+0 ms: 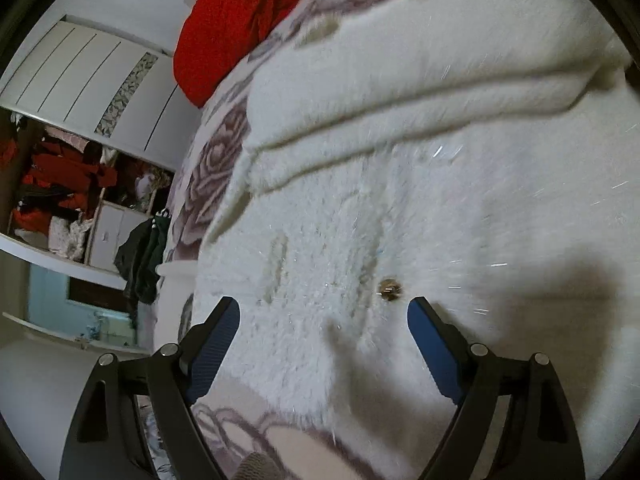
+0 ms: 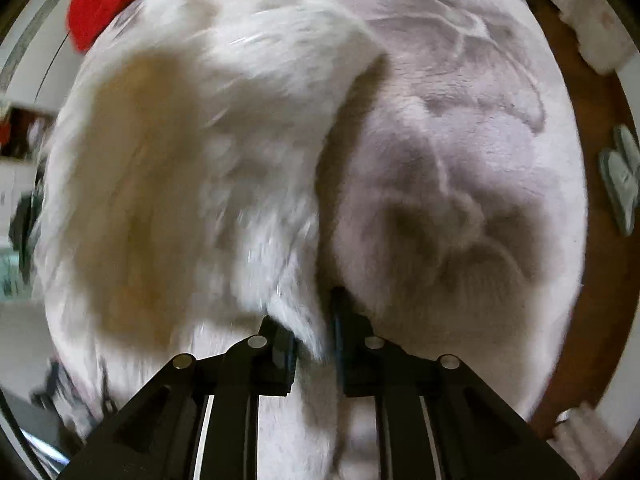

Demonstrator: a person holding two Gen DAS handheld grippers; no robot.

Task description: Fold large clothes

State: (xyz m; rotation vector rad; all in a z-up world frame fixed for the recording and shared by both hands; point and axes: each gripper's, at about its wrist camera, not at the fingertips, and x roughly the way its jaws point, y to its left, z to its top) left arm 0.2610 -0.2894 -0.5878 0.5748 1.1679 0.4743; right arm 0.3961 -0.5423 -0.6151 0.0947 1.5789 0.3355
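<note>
A white fluffy garment [image 1: 400,184] lies spread on the bed, folded over itself along its far side, with a small gold snap button [image 1: 390,290] near my left gripper [image 1: 323,308]. That gripper hovers just above the fabric, its blue pads wide apart and nothing between them. In the right wrist view the same garment [image 2: 208,152] is blurred and bunches up toward my right gripper [image 2: 314,332]. A tuft of its edge is pinched between the narrow jaws, and the gripper points steeply down at the bed.
The bed has a rose-patterned spread [image 2: 460,140] [image 1: 212,160]. A red garment [image 1: 240,20] lies at the far end. An open wardrobe [image 1: 60,184] full of clothes and a dark hanging garment [image 1: 144,256] stand to the left. Wooden floor [image 2: 592,100] with slippers [image 2: 620,176] borders the bed's right.
</note>
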